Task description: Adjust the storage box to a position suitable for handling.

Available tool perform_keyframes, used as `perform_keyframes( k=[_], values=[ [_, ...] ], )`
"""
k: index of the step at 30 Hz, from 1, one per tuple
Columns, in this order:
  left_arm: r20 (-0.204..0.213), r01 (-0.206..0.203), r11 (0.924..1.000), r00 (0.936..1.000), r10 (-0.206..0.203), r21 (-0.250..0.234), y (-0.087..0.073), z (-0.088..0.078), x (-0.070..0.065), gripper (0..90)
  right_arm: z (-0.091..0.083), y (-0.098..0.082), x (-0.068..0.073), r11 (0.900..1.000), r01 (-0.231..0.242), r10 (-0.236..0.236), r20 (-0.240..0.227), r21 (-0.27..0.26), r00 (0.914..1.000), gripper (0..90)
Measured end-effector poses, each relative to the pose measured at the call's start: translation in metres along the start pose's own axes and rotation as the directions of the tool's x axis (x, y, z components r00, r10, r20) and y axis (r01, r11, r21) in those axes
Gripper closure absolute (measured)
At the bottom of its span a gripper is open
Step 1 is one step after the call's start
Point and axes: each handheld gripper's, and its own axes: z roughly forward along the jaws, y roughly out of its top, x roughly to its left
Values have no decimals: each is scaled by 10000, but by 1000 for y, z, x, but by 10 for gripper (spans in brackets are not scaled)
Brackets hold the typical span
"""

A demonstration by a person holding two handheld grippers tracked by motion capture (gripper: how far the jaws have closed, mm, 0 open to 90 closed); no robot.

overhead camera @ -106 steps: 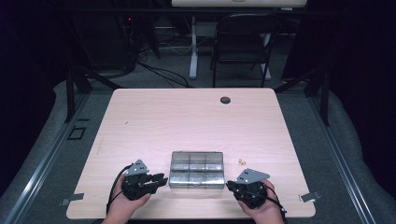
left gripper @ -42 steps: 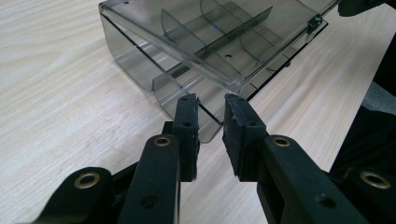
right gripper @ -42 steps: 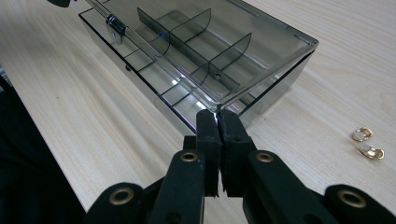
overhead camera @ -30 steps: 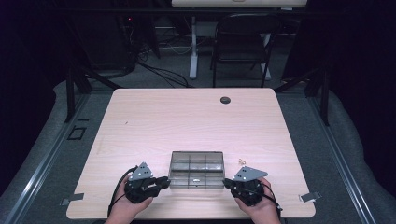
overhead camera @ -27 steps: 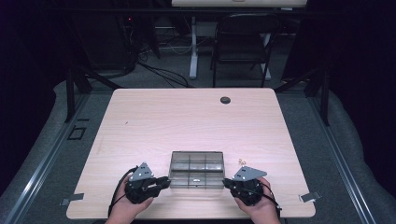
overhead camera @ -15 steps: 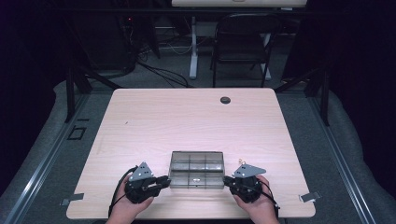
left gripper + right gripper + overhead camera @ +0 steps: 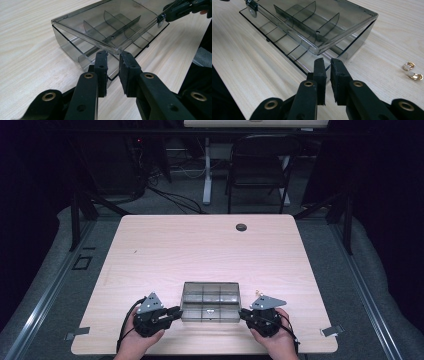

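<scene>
Both hands are resting low at the near edge of the table, each pointing its gripper inward at the smoky clear plastic organizer box sitting between them. The left gripper is angling in toward the box's left end and the right gripper toward its right end, wrists pretty much level with the tabletop.

No writing or brand that I can read anywhere on the box or the grippers.

In the left gripper view the jaws are standing close together with a narrow gap, tips right at the box's near corner, just under the edge of the slightly lifted lid; can't tell if they're actually touching it. In the right gripper view the jaws have just been opening a bit, nothing between them, tips just short of the box corner. Two small gold bits are lying on the table off to the side.
</scene>
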Motion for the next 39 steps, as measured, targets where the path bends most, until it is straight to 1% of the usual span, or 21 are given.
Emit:
perform_keyframes(
  k=[6, 8, 9, 12, 14, 17, 19, 22, 24, 25, 26, 28, 34, 35, 38, 39],
  values=[
    [-102, 80, 9998, 9999, -82, -162, 2, -1, 0, 769, 2, 1, -2, 9998, -201, 201, 71, -41, 9998, 812],
    [-111, 66, 9997, 9999, -68, -247, 2, -2, 1, 768, 2, 0, -2, 9998, -193, 194, 50, -68, 9998, 811],
    [-93, 161, 9994, 9998, -164, -294, 3, -2, 1, 768, 1, 0, -2, 9998, -173, 173, 39, -50, 9998, 811],
    [-115, 103, 9994, 9999, -107, -333, 3, -3, 1, 768, 0, 0, -1, 9999, -158, 158, 39, -19, 9999, 808],
    [-124, 119, 9993, 9998, -124, -353, 3, -3, 1, 768, 1, 0, -1, 9997, -213, 214, 40, -145, 9998, 804],
    [-163, 171, 9988, 9997, -179, -464, 4, -3, 1, 767, 2, 1, -1, 9995, -257, 257, 15, -185, 9997, 795],
    [-225, 68, 9988, 9997, -79, -480, 5, -3, 1, 767, 3, 2, 0, 9996, -245, 245, -20, -164, 9997, 793],
    [-286, 122, 9986, 9995, -137, -516, 6, -4, 1, 762, 6, 3, 2, 9998, -171, 171, 3, -63, 9999, 786],
    [-316, 140, 9986, 9994, -157, -519, 6, -4, 0, 759, 7, 3, 4, 10000, -54, 53, 137, 47, 9999, 777],
    [-360, 67, 9988, 9993, -84, -483, 6, -4, 0, 754, 8, 3, 3, 9999, -80, 79, 122, 74, 9999, 776],
    [-368, 119, 9985, 9992, -139, -537, 6, -4, -1, 750, 8, 3, 3, 9999, -152, 152, 63, 39, 9999, 774],
    [-479, 27, 9984, 9988, -54, -571, 7, -4, -2, 750, 8, 3, 2, 9998, -202, 202, 69, 34, 9998, 774],
    [-670, -76, 9972, 9977, 26, -748, 9, -4, -4, 742, 8, 3, 2, 9999, -108, 108, 50, 59, 9999, 779],
    [-681, -53, 9969, 9977, 0, -781, 9, -4, -4, 741, 8, 3, 2, 9999, -90, 90, 44, 52, 9999, 779],
    [-704, -170, 9968, 9975, 116, -777, 10, -5, -4, 737, 8, 3, 2, 9999, -82, 82, 29, 79, 10000, 780],
    [-702, -122, 9966, 9975, 64, -813, 11, -5, -4, 736, 8, 3, 2, 9999, -78, 77, 32, 77, 10000, 780]
  ],
)
